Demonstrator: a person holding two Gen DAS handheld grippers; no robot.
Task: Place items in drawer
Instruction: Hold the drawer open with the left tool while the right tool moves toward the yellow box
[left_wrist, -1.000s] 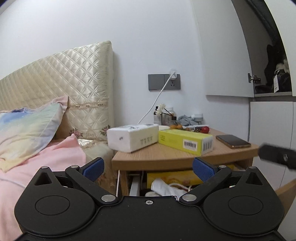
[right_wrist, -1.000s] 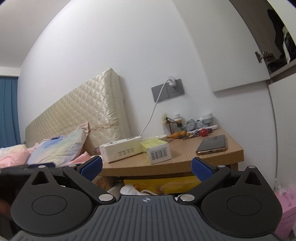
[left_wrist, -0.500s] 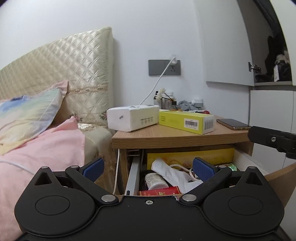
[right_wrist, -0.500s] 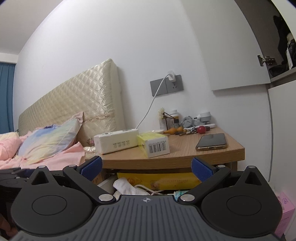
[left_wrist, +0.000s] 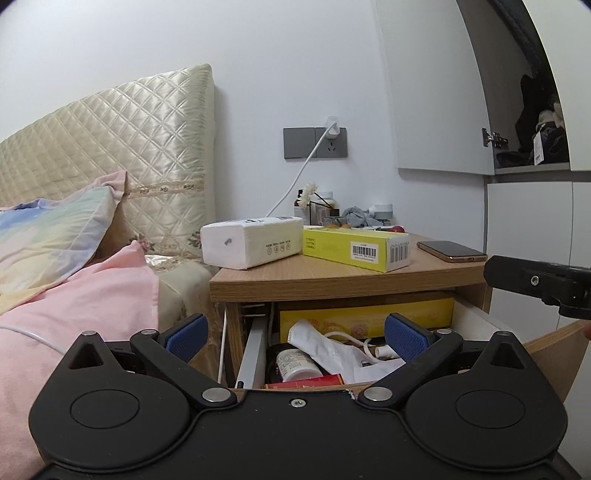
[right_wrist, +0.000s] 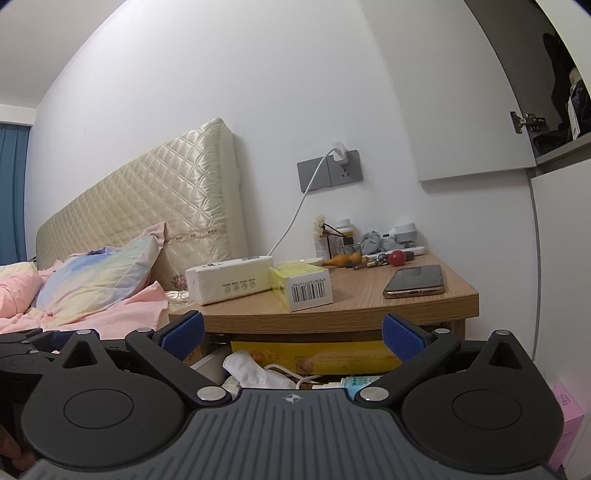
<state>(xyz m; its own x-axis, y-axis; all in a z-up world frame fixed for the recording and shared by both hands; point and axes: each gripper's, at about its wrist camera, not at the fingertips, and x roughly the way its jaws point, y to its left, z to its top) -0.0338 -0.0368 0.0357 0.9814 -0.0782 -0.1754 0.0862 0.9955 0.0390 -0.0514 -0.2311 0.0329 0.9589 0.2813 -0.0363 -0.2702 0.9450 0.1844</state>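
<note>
The wooden nightstand (left_wrist: 332, 282) (right_wrist: 332, 314) has its drawer (left_wrist: 546, 350) pulled out, holding a white mask (left_wrist: 325, 350) (right_wrist: 251, 369), a pill bottle (left_wrist: 295, 365), a red box (left_wrist: 306, 382) and a long yellow box (left_wrist: 365, 319) (right_wrist: 314, 356). On top lie a white tissue pack (left_wrist: 251, 242) (right_wrist: 229, 280), a yellow carton (left_wrist: 356, 247) (right_wrist: 303, 286) and a phone (left_wrist: 450, 251) (right_wrist: 415, 280). My left gripper (left_wrist: 293, 334) is open over the drawer front, holding nothing. My right gripper (right_wrist: 291, 332) is open too, in front of the drawer.
A bed with a pink blanket (left_wrist: 81, 295) and pastel pillow (left_wrist: 48, 240) lies left of the nightstand. Bottles, keys and a red ball (right_wrist: 397, 256) crowd the back of the top. A white charger cable (left_wrist: 295, 184) hangs from the wall socket. A pink box (right_wrist: 565, 417) sits at the right.
Both views have dropped and drawn nearer, so the open drawer's contents now show between the fingers. Both grippers have stayed open.
</note>
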